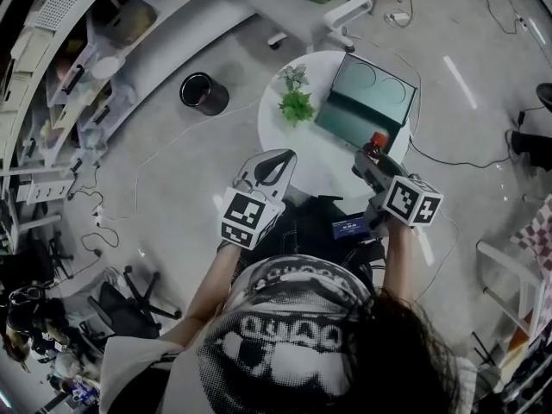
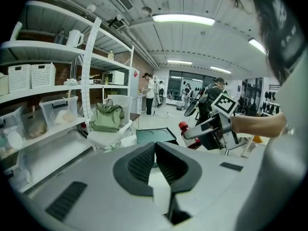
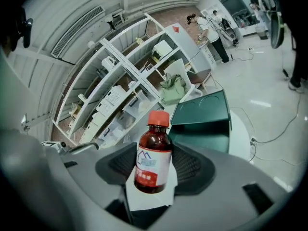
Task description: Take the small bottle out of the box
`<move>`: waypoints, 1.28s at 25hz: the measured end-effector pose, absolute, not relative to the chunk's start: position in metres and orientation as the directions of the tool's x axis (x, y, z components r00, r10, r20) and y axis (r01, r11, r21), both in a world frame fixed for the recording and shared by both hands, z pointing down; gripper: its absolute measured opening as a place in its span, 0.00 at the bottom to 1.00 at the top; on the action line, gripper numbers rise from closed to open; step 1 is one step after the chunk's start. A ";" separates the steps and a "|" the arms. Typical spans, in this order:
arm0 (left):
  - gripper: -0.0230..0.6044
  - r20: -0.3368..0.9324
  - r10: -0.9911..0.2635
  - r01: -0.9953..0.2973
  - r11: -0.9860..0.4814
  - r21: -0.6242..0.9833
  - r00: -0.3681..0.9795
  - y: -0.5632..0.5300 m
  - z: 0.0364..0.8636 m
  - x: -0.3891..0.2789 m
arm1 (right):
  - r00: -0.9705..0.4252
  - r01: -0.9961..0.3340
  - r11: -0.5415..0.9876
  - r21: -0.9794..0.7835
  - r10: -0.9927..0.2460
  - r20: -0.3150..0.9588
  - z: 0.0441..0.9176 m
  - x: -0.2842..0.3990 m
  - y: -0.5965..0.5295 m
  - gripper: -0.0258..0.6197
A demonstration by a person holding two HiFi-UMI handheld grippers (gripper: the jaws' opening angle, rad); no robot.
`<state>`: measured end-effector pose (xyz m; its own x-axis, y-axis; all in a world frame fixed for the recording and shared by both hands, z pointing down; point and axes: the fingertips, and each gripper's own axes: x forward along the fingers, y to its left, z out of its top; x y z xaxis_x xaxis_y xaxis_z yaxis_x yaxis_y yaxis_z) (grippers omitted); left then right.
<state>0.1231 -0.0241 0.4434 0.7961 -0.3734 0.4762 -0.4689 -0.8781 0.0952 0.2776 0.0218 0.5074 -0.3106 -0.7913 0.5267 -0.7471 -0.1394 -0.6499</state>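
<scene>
A small brown bottle (image 3: 153,160) with a red cap and a white label stands upright between the pads of my right gripper (image 3: 154,154), which is shut on it. In the head view the bottle (image 1: 377,142) hangs in that gripper (image 1: 373,158) over the near right edge of the table, clear of the dark green box (image 1: 366,102). The box lies open with its lid tipped back (image 3: 207,119). My left gripper (image 1: 274,169) hovers over the table's near left edge, its pads meeting with nothing between them (image 2: 155,148). From there the bottle's red cap (image 2: 183,126) shows at the right.
The box rests on a small round white table (image 1: 332,175) beside a green potted plant (image 1: 296,102). A black bin (image 1: 203,92) stands on the floor at the left, a white chair (image 1: 345,11) beyond the table, shelving (image 1: 52,84) along the left wall. Cables trail across the floor.
</scene>
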 end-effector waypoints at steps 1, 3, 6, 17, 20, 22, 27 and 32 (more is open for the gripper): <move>0.06 0.477 -0.378 -0.475 -0.875 0.097 0.793 -0.022 0.442 0.119 | -0.316 -0.746 -0.137 -0.652 -0.789 0.527 0.508 0.273 0.024 0.40; 0.06 0.482 -0.385 -0.486 -0.868 0.101 0.787 -0.018 0.442 0.108 | -0.327 -0.746 -0.129 -0.653 -0.784 0.528 0.508 0.263 0.026 0.40; 0.06 0.491 -0.388 -0.494 -0.863 0.102 0.780 -0.011 0.444 0.091 | -0.339 -0.750 -0.116 -0.652 -0.779 0.528 0.508 0.248 0.029 0.40; 0.06 0.451 -0.397 -0.482 -0.872 0.085 0.799 0.000 0.431 0.042 | -0.328 -0.744 -0.091 -0.662 -0.813 0.481 0.480 0.193 0.041 0.40; 0.06 0.439 -0.400 -0.480 -0.873 0.084 0.804 0.006 0.428 0.029 | -0.332 -0.751 -0.067 -0.657 -0.821 0.464 0.473 0.177 0.048 0.40; 0.06 0.433 -0.399 -0.478 -0.874 0.087 0.808 0.014 0.428 0.020 | -0.336 -0.754 -0.050 -0.655 -0.827 0.451 0.469 0.165 0.055 0.40; 0.06 0.425 -0.395 -0.476 -0.873 0.101 0.815 0.035 0.431 -0.007 | -0.334 -0.767 -0.032 -0.641 -0.834 0.440 0.465 0.134 0.075 0.40; 0.06 0.415 -0.377 -0.460 -0.880 0.118 0.828 0.051 0.435 -0.021 | -0.319 -0.775 -0.040 -0.630 -0.836 0.446 0.464 0.114 0.097 0.40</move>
